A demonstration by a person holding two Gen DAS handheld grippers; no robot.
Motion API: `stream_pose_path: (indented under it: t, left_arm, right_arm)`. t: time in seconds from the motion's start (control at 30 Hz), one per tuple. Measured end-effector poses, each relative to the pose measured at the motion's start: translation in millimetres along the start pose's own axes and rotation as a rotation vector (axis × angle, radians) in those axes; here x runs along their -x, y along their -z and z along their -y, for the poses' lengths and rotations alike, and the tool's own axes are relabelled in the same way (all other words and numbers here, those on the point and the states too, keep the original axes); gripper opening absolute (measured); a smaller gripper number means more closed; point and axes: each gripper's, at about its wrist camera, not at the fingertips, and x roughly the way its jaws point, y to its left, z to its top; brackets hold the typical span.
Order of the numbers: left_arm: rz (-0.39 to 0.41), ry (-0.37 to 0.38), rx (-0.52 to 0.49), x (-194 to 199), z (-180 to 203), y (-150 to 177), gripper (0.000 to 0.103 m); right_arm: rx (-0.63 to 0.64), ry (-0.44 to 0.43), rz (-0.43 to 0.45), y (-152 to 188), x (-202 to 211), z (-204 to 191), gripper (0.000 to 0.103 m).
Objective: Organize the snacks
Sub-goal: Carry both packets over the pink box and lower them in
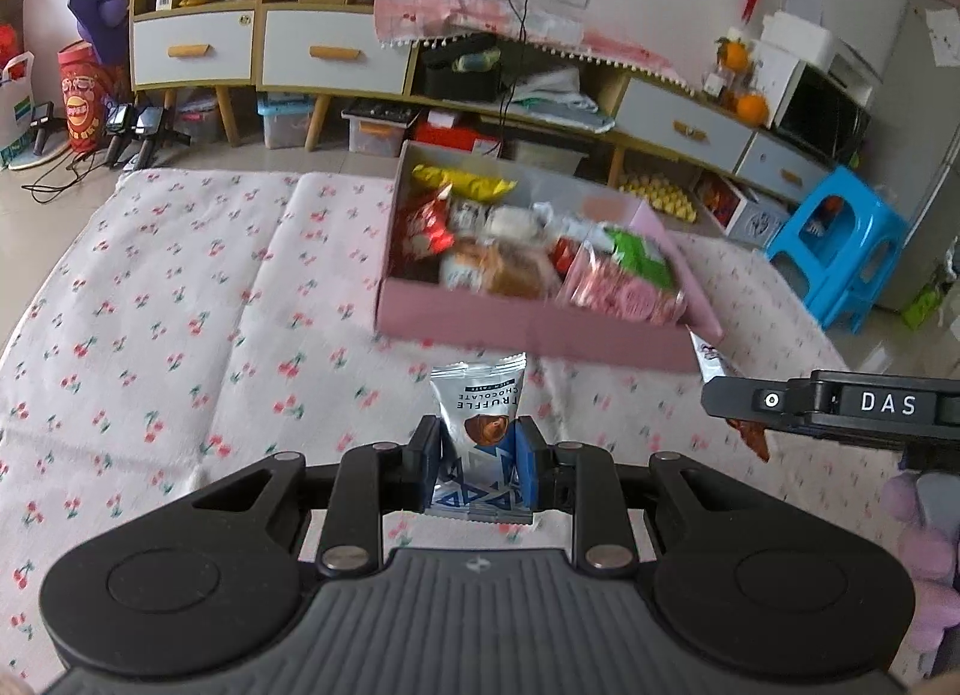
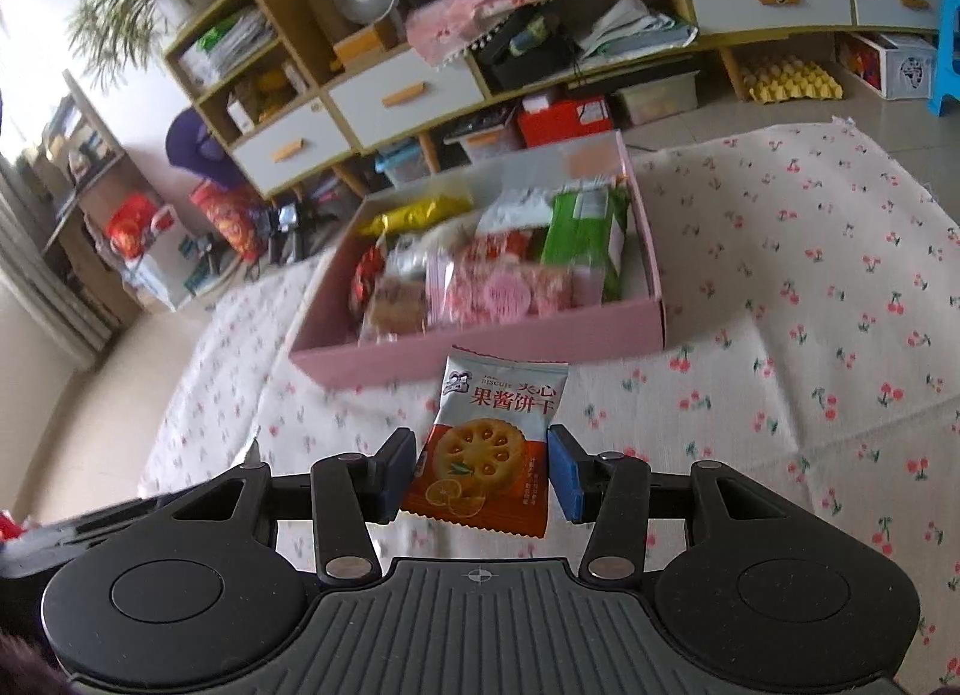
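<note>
The truffle chocolate packet is a small silver and blue foil pillow, held upright between the two pads of the left gripper, which pinches it across its lower half; its crimped top stands free above the fingers. It looks very light, with a slick, crinkly skin and probably one soft, crushable sweet inside, so a hold across the flat body, as here, seems safer than the thin sealed edge, which could slide out

The jam biscuit packet, orange and white with a round biscuit printed on it, sits in the right gripper. The left pad touches its edge; the right pad seems just beside the other edge, so the jaws are closed on it only lightly, and the grip may be loose. The packet hangs slightly tilted. Its biscuit is likely brittle, so a hard squeeze could crack it, while too slack a hold could let the smooth film slip

Both packets hover above the cherry-print cloth, just short of the near wall of the pink box. The box is already crowded with other wrapped snacks, among them a yellow bag, a green pack and pink wafers. Free room inside looks scarce, so each packet will likely have to be laid on top or tucked at the near edge
</note>
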Motion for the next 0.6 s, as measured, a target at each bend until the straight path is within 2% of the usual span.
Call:
stream_pose_path:
  t: [0.37, 0.6]
  left_arm:
    - [0.048, -0.021, 0.045, -30, 15, -38, 0.024]
    - [0.098, -0.079, 0.056, -47, 18, -55, 0.024]
  right_arm:
    - [-0.072, 0.006, 0.069, -39, -11, 8, 0.047]
    - [-0.138, -0.002, 0.122, -59, -24, 12, 0.047]
